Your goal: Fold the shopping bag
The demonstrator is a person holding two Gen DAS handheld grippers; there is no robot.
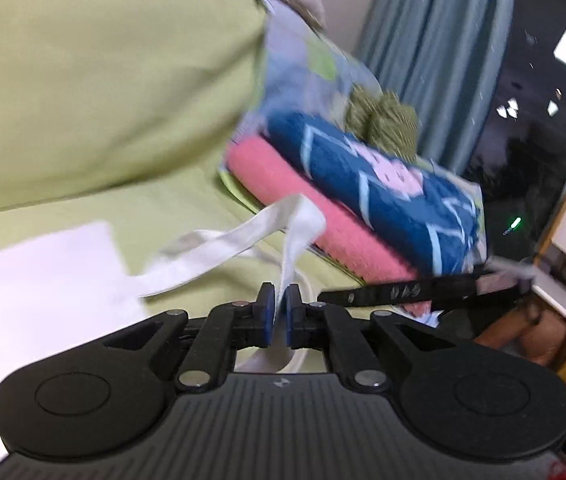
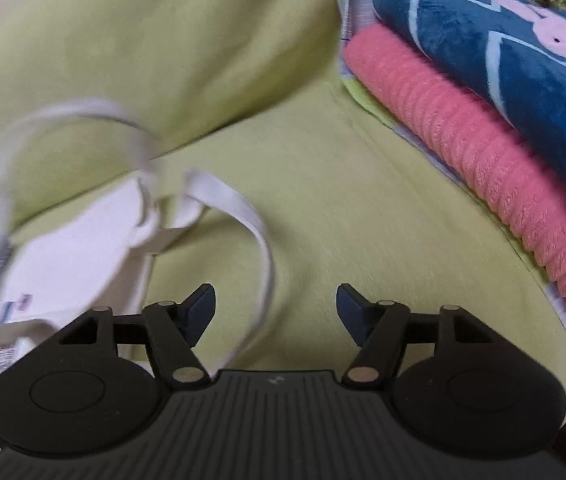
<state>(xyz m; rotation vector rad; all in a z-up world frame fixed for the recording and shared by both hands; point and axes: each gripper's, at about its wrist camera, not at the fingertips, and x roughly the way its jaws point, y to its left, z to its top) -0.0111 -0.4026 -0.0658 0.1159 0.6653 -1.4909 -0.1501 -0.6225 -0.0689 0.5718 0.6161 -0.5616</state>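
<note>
- The shopping bag is white cloth with long flat white handles and a small red and blue print near one edge; it lies flat on the yellow-green sheet, left of the right gripper.
- The left gripper is clenched on one white handle, lifting it off the sheet.
- The right gripper is released, jaws apart, nothing between them.
- Folded pink towel and blue blanket sit stacked to the right, apart from the bag.

Bag body left of left gripper blurred, cut by frame edge. Handle strap up-left of right gripper motion-smeared. Bag print unreadable. Folded blankets up-right cropped by the frame.
</note>
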